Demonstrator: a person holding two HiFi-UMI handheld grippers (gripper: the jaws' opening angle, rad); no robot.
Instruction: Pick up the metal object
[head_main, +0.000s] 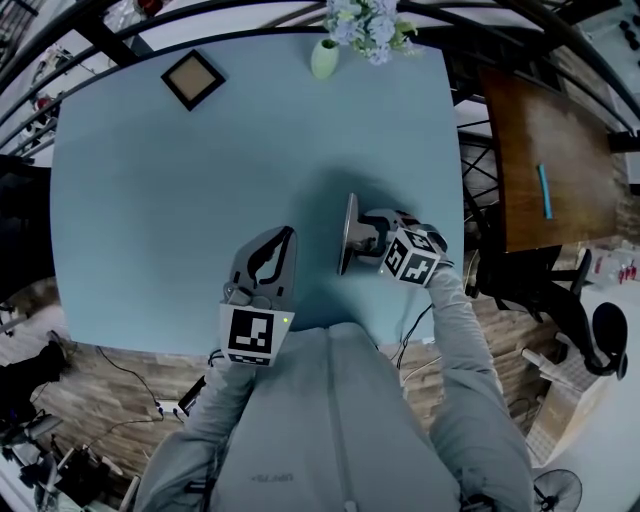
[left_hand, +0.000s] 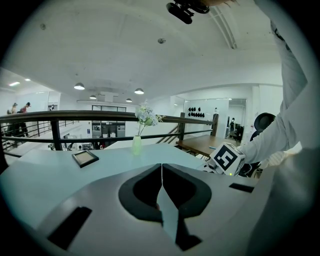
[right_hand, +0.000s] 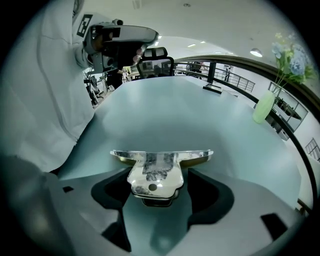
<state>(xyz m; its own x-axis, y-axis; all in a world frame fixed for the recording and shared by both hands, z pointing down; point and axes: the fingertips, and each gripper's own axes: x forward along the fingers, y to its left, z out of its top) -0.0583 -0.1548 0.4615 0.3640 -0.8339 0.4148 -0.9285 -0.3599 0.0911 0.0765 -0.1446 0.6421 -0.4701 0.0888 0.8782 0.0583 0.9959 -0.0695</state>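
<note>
Metal object (right_hand: 159, 167): a shiny rimmed plate with a short holed tab, held in the right gripper over the near right part of the counter (head_main: 150, 200).
Right gripper (head_main: 368, 238): clenched on the tab, which lies between its jaws; the plate itself sits just past the tips.
Long axis: in the right gripper view the rim runs crosswise to the jaws. In the head view the plate stands on edge, its face turned to the person's left.
Left gripper (left_hand: 161, 172): jaws pressed together with nothing between them. It is low by the person's body, to the left of the plate, near it but apart.
Nearer hand: the right, which has the hold.
Contact below: it cannot be told whether the plate's lower edge touches the counter. A shadow lies on the surface beside it.
Coming move, as a judgement: a straight lift. Most of the weight hangs ahead of the grip, so the plate may pivot on the tab.
</note>
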